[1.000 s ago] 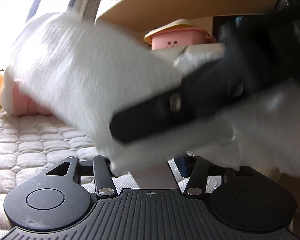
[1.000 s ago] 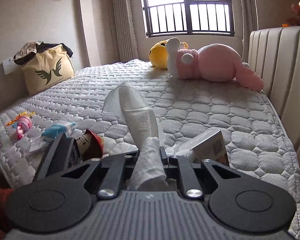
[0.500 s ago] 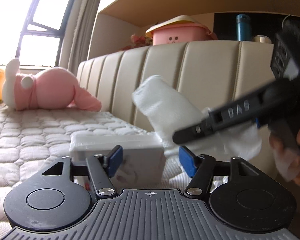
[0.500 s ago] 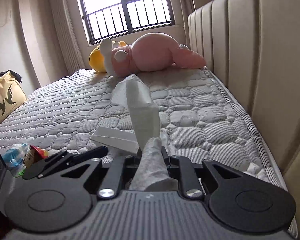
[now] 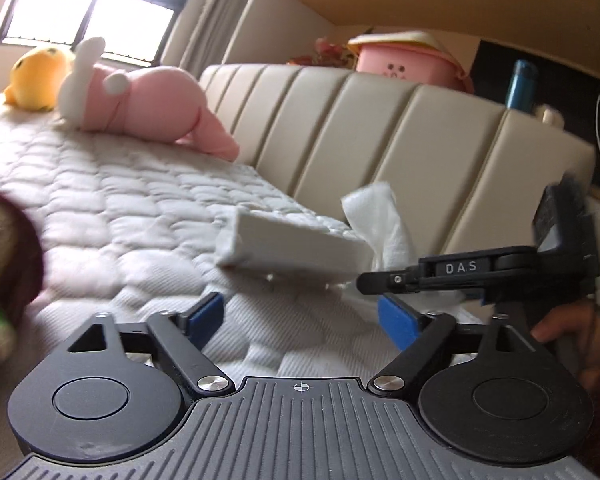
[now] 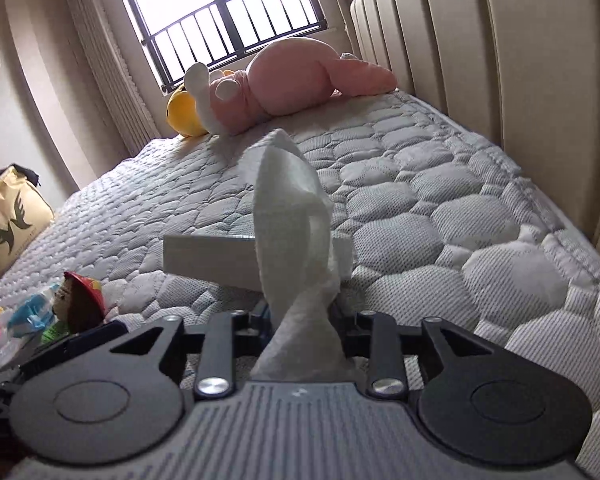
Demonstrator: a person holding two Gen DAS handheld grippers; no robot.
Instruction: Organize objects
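A white tissue pack (image 5: 292,244) lies flat on the quilted mattress (image 5: 112,208) near the headboard, a short way ahead of my left gripper (image 5: 300,316). That gripper is open, with nothing between its blue pads (image 5: 204,314). My right gripper (image 6: 304,316) is shut on a white tissue (image 6: 296,236) that stands up from its fingers in front of the tissue pack (image 6: 208,256). In the left wrist view the right gripper (image 5: 380,280) comes in from the right, beside the pack, with the tissue (image 5: 376,220) rising above it.
A pink rabbit plush (image 6: 284,80) and a yellow plush (image 6: 182,114) lie by the window. The padded headboard (image 6: 520,80) runs along the right. A small doll (image 6: 82,300) and loose toys (image 6: 24,316) sit at the left, and a tote bag (image 6: 8,220) leans on the wall.
The tissue pack was between my left gripper's open fingers; it now lies on the mattress farther ahead. The right gripper keeps the tissue and has moved lower, toward the headboard.
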